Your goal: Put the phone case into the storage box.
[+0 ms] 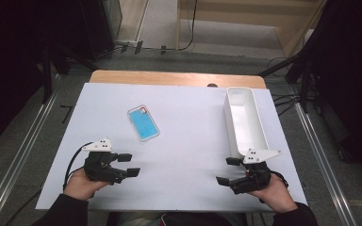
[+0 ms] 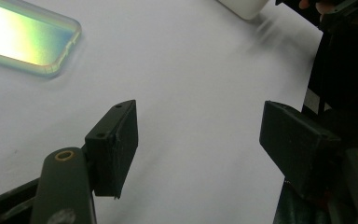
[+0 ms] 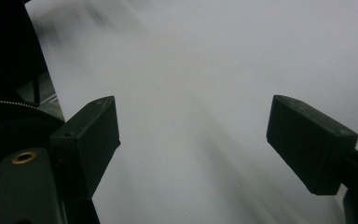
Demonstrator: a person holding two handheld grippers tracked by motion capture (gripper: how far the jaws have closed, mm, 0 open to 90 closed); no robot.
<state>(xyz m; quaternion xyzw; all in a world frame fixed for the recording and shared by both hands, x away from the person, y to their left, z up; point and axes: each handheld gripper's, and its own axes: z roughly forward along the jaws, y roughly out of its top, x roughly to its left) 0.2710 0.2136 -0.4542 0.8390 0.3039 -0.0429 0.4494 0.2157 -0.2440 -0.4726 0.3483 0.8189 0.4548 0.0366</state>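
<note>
Now both grippers rest low at the near edge of the table [image 1: 179,141], each held in one hand, and both have the jaws wide apart with nothing between them. From the left gripper [image 1: 128,165] view, the two black pads stand far from each other over the bare white sheet, and the phone [image 2: 25,39] lies ahead and to the left, well apart from the pads. In the high view the phone [image 1: 143,123] lies flat, slightly turned, in the middle-left part of the sheet, beyond the left gripper and not touched by it. The right gripper [image 1: 228,170] is near the right side of the table, with its jaws pointing to the left; its own view shows white sheet between the pads, a bit blurred. Just behind it, the near end of the long white bin [image 1: 245,123] stands, very close to the grey plate of this gripper. The bin lies along the right side of the sheet, and its inside looks empty.
</note>
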